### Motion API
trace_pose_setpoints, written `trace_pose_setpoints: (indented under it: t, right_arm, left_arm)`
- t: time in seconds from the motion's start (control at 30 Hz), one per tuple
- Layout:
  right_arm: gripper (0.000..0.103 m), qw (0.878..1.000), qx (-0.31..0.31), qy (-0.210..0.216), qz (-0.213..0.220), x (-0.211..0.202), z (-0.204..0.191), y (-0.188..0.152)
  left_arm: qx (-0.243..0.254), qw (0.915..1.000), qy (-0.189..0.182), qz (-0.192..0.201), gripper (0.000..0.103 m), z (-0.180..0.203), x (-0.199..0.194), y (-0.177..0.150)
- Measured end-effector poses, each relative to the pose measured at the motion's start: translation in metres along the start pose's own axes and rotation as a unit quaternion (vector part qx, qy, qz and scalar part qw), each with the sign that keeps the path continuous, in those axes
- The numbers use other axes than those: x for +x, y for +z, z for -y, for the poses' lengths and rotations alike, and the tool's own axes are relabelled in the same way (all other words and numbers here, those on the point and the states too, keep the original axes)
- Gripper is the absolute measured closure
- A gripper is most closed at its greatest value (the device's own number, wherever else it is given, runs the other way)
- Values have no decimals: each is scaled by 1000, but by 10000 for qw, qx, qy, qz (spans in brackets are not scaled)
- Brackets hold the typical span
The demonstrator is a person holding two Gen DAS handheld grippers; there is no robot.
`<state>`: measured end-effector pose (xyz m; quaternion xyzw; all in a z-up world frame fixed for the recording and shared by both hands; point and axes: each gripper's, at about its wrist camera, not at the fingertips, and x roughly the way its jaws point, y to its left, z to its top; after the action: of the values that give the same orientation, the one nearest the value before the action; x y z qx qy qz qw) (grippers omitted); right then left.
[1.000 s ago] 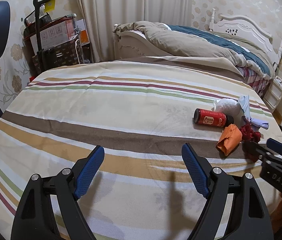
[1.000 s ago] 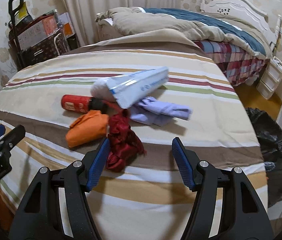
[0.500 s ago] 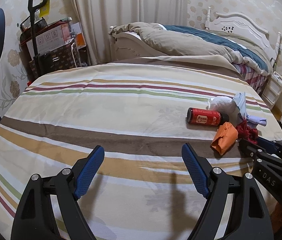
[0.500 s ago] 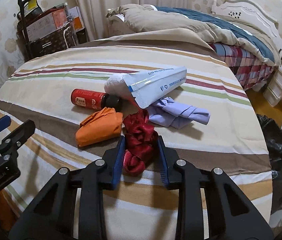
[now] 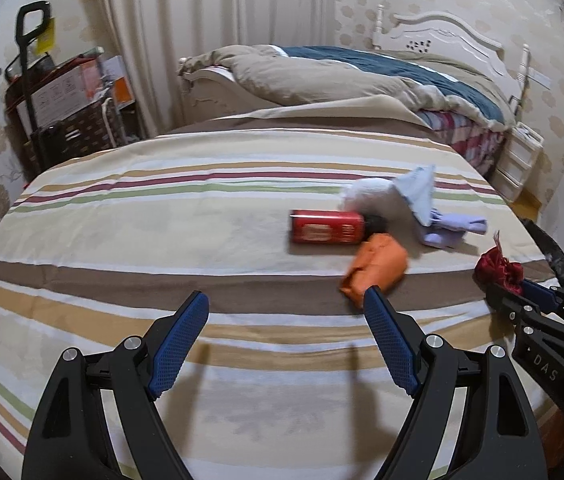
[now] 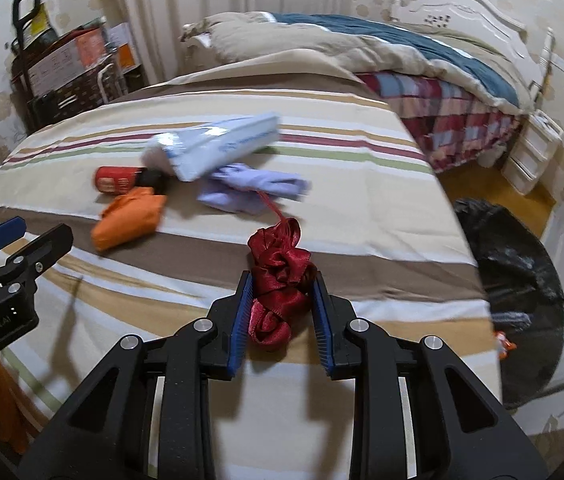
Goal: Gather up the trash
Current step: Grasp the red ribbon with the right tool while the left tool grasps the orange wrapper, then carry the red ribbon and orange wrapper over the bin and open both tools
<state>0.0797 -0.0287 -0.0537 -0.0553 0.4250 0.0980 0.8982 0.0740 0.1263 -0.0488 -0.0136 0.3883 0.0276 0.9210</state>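
Right hand-held gripper [image 6: 282, 312] now pinching crumpled dark-red satin ribbon [image 6: 280, 280], lifted off striped bed cover [image 6: 361, 208], black-lined bin [image 6: 513, 264] to its right, left hand-held gripper [image 5: 285, 336] spread, empty

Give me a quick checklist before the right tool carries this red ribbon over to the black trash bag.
1. Right tool clamped on the red ribbon: ok, both pads press it.
2. Ribbon lifted off the striped bedspread: cannot tell.
3. Loose ribbon tail free of the lilac cloth: cannot tell, it trails that way.
4. Black trash bag open beside the bed: ok.
5. Left tool out of the way: ok, open and empty.
6. Other trash remaining, orange bundle and red can: not ok.
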Motion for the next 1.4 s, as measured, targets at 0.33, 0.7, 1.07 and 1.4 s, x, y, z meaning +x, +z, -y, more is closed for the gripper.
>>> trace_pose_setpoints:
  t: [0.33, 0.7, 1.07, 1.4]
  right_arm:
    - [75, 9986, 486, -211, 38, -2, 52, -2]
    - [75, 9985, 538, -61, 61, -1, 59, -2]
    - [75, 9985, 534, -31, 91, -4, 59, -3]
    - [75, 9983, 574, -26, 138, -10, 59, -4]
  left_arm:
    - [266, 9994, -178, -111, 24, 33, 13, 9]
    - [387, 9970, -407, -528, 55, 44, 34, 15]
    - [530, 9966, -467, -418, 72, 46, 25, 8]
    - [393, 9968, -612, -337, 73, 45, 12, 1]
